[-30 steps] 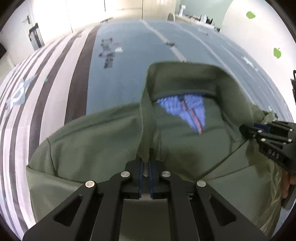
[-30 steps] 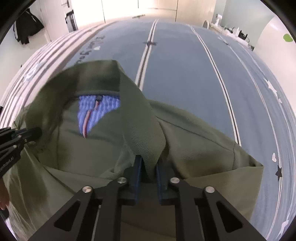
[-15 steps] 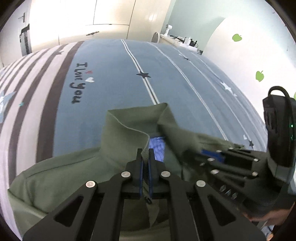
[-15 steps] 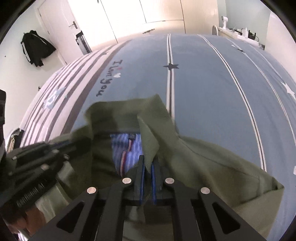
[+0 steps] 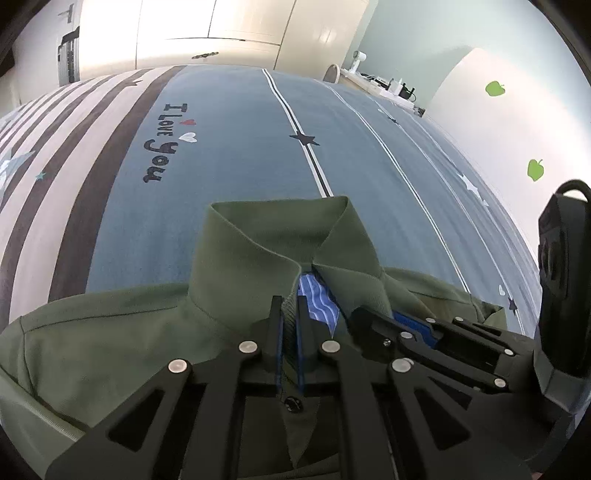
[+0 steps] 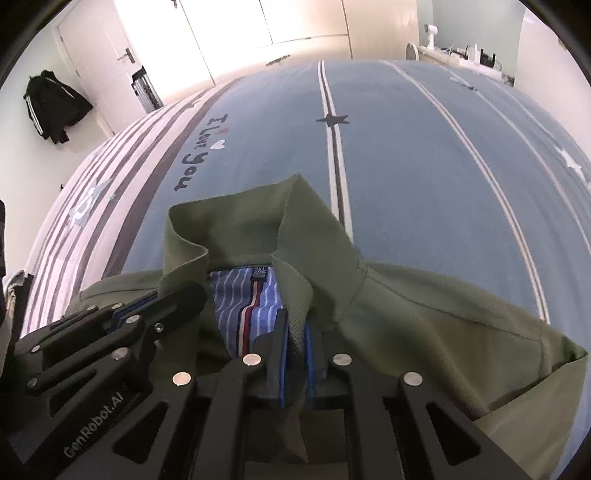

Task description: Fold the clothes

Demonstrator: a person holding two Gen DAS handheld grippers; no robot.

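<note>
An olive green polo shirt [image 5: 110, 332] with a blue striped inner neckband [image 5: 317, 302] lies collar-away on the blue bedspread; it also shows in the right wrist view [image 6: 424, 317]. My left gripper [image 5: 290, 306] is shut on the left placket edge below the collar. My right gripper [image 6: 295, 325] is shut on the right placket edge. The two grippers sit side by side, almost touching: the right one shows in the left wrist view [image 5: 373, 321], the left one in the right wrist view [image 6: 177, 299].
The bed [image 5: 229, 155] has a blue cover with white lines, stars and "I Love You" lettering [image 5: 166, 144], and grey-white stripes at the left. White wardrobe doors [image 6: 258, 33] stand beyond it. A black jacket [image 6: 51, 107] hangs on the left wall.
Both grippers, still holding the shirt, came together at the neck opening, closing the open front. The collar now stands up between them and the shirt lies flatter on the bed.
</note>
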